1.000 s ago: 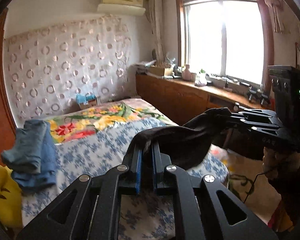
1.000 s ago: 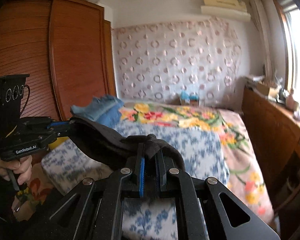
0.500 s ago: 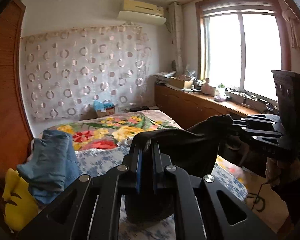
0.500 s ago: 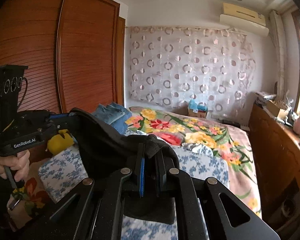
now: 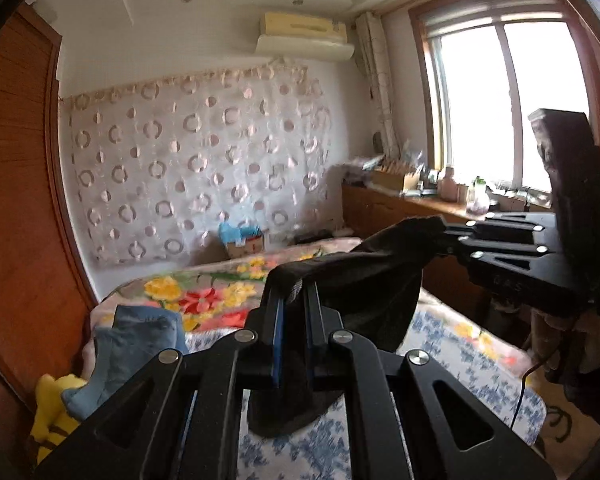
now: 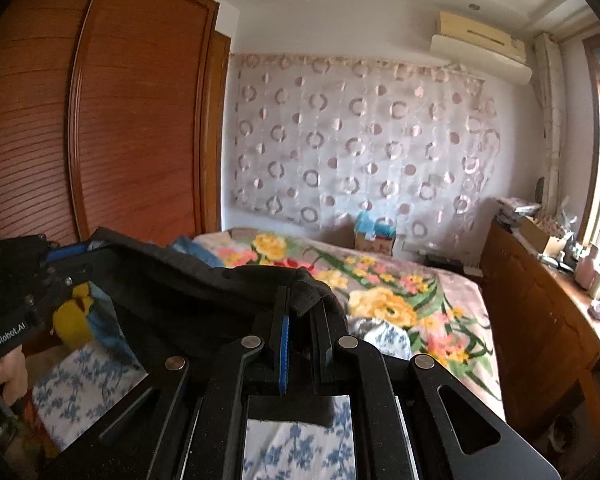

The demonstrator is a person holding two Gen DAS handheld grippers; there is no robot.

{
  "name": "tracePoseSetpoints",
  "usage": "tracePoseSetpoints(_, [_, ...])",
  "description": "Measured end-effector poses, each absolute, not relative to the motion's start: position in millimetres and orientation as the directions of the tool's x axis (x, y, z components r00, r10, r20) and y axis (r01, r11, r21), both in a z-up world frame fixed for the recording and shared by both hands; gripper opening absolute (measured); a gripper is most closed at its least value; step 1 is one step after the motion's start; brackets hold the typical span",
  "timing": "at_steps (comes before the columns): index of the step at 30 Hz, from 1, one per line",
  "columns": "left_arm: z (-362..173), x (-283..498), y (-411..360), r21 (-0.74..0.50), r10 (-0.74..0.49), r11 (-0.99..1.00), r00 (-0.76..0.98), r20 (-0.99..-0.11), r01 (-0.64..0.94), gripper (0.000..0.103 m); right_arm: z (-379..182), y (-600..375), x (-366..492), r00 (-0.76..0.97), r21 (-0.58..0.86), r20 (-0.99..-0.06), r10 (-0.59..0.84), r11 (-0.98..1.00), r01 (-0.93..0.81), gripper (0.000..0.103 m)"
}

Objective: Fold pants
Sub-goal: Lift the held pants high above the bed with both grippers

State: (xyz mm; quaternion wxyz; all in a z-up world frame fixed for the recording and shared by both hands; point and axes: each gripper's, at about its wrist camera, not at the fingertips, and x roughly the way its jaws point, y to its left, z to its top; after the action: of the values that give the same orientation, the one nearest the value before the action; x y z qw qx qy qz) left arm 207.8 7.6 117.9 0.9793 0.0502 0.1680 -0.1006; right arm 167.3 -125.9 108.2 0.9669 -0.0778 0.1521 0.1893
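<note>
Left gripper (image 5: 294,312) pinches one end of the black pants (image 5: 364,284), low centre of frame; the right gripper (image 6: 302,316) clamps the other end. The dark cloth hangs stretched between them above the floral bedspread (image 6: 396,304). Folded blue jeans (image 5: 136,344) sit lower left beside a yellow plush toy (image 5: 54,404).

Bed (image 5: 452,344) bears blue clothes (image 5: 136,344); floral blanket (image 6: 388,292).
</note>
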Motion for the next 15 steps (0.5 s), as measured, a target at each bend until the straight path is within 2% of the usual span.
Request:
tracePoseSetpoints(7, [70.3,192.7,9.8,0.049,-0.194,0.969,0.868,-0.457,0.243,0.009,58.5,-121.7,154.9,0.824,-0.073,-0.417,0.384,0.889,-0.452,0.008])
tracePoseSetpoints(15, [61.9,166.9,3.3,0.053,-0.211,0.96,0.837,-0.505,0.275,0.009,33.8,-121.3,118.0,0.784,-0.062,-0.472,0.403,0.872,-0.486,0.008])
